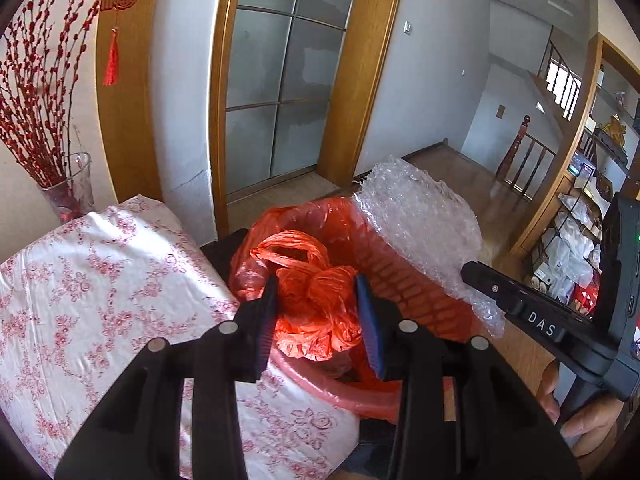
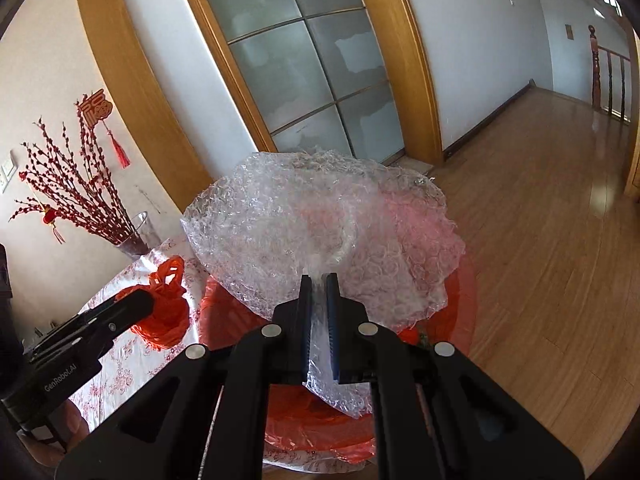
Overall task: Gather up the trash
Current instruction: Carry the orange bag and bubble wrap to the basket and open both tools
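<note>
Left wrist view. Left gripper (image 1: 316, 280) clenched on a crumpled red bag (image 1: 320, 304), blue pads pressing its sides, held over the open mouth of the bin (image 1: 344, 390). Bin red, slatted wall, lined with a red liner (image 1: 256, 240) draped over the rim. Bin just beside a table under a white floral cloth (image 1: 100, 300). Right gripper (image 1: 472, 270) coming in from the right edge, tip buried in bubble wrap (image 1: 420, 212); wrap bulging over the far right rim of the bin. Part of a hand (image 1: 584, 428) at lower right, on that tool's handle. Glass vase (image 1: 74, 188) with red-budded twigs at the back of the table, against the wall. Frosted glass door (image 1: 280, 80) in a wooden frame behind; stair rail (image 1: 524, 156) and cluttered shelves (image 1: 572, 240) further right.

Right wrist view. Right gripper (image 2: 319, 278) pinched nearly closed on a fold of bubble wrap (image 2: 320, 224); bulk of the sheet ballooning ahead of the fingers, above the bin (image 2: 320, 428), red showing through the plastic. Left gripper (image 2: 150, 300) at left, tip in the red bag (image 2: 168, 304), over the cloth (image 2: 120, 360) edge next to the bin. Thumb visible at lower left below that tool. Vase (image 2: 138, 236) with twigs behind. Wood floor (image 2: 540, 240) to the right, door (image 2: 312, 72) beyond.
</note>
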`<act>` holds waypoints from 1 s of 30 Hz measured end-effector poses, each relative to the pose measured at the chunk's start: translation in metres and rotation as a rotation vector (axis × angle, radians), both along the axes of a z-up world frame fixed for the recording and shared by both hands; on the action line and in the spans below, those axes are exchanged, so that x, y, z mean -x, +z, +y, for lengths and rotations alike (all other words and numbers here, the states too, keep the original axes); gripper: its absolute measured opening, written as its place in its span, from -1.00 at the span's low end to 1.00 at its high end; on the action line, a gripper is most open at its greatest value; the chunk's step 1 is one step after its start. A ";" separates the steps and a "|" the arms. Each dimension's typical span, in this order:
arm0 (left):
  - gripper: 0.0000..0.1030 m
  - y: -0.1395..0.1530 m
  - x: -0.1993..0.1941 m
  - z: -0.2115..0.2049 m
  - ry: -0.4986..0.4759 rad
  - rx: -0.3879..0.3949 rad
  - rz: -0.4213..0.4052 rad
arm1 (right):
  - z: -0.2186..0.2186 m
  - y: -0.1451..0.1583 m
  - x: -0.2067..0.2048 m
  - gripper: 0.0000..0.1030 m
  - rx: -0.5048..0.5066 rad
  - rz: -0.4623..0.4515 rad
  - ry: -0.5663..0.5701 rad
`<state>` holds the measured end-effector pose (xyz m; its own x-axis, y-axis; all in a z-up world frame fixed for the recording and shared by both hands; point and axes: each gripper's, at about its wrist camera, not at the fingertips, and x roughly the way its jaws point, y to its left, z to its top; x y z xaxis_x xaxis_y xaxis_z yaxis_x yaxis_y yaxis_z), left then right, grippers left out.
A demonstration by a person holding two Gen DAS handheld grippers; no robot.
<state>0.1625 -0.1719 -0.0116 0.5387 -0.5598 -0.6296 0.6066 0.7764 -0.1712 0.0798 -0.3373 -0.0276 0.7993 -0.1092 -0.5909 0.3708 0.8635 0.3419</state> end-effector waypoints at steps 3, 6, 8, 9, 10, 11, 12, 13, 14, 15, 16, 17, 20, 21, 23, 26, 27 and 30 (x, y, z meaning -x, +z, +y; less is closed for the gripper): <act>-0.26 -0.009 -0.005 -0.017 -0.020 -0.007 0.013 | -0.011 -0.003 -0.002 -0.84 -0.027 0.005 -0.011; -0.25 -0.018 -0.009 -0.030 -0.036 -0.008 0.034 | -0.019 -0.006 -0.007 -0.83 -0.043 0.011 -0.020; -0.19 -0.022 -0.011 -0.037 -0.042 -0.014 0.043 | -0.024 -0.008 -0.008 -0.78 -0.057 0.012 -0.020; -0.17 -0.026 -0.013 -0.040 -0.046 -0.017 0.049 | -0.027 -0.008 -0.010 -0.76 -0.067 0.010 -0.022; -0.13 -0.028 -0.013 -0.043 -0.046 -0.023 0.053 | -0.030 -0.010 -0.006 -0.73 -0.075 0.006 -0.017; -0.11 -0.030 -0.014 -0.044 -0.044 -0.027 0.055 | -0.031 -0.012 -0.007 -0.66 -0.082 0.006 -0.013; -0.09 -0.033 -0.015 -0.044 -0.043 -0.031 0.060 | -0.033 -0.014 -0.007 -0.58 -0.087 0.008 -0.010; -0.05 -0.035 -0.016 -0.044 -0.041 -0.033 0.067 | -0.034 -0.015 -0.007 -0.54 -0.090 0.010 -0.008; -0.02 -0.037 -0.017 -0.044 -0.036 -0.034 0.075 | -0.035 -0.017 -0.007 -0.47 -0.097 0.010 -0.006; 0.00 -0.039 -0.020 -0.041 -0.033 -0.034 0.082 | -0.036 -0.018 -0.007 -0.40 -0.106 0.010 -0.005; 0.04 -0.040 -0.020 -0.039 -0.033 -0.030 0.088 | -0.037 -0.019 -0.005 -0.36 -0.113 0.009 -0.006; 0.07 -0.041 -0.021 -0.036 -0.032 -0.026 0.093 | -0.038 -0.020 -0.004 -0.30 -0.116 0.010 -0.010; 0.13 -0.044 -0.023 -0.030 -0.027 -0.020 0.104 | -0.037 -0.020 0.000 -0.26 -0.096 0.013 -0.027; 0.13 -0.044 -0.023 -0.029 -0.027 -0.017 0.107 | -0.036 -0.019 0.003 -0.24 -0.089 0.013 -0.032; 0.13 -0.042 -0.021 -0.025 -0.019 -0.012 0.105 | -0.033 -0.016 0.006 -0.16 -0.066 0.012 -0.040; 0.27 -0.032 -0.013 -0.010 0.010 0.003 0.071 | -0.020 -0.006 0.018 0.32 0.030 -0.002 -0.049; 0.32 -0.028 -0.006 -0.005 0.026 0.006 0.049 | -0.015 -0.001 0.022 0.57 0.061 -0.012 -0.049; 0.50 -0.012 0.018 0.019 0.072 0.010 -0.031 | 0.011 0.013 0.039 0.93 0.177 -0.054 -0.036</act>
<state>0.1450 -0.1533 -0.0238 0.5970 -0.5254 -0.6062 0.5547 0.8163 -0.1612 0.0412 -0.3266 -0.0144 0.8230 -0.2371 -0.5162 0.3879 0.8984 0.2058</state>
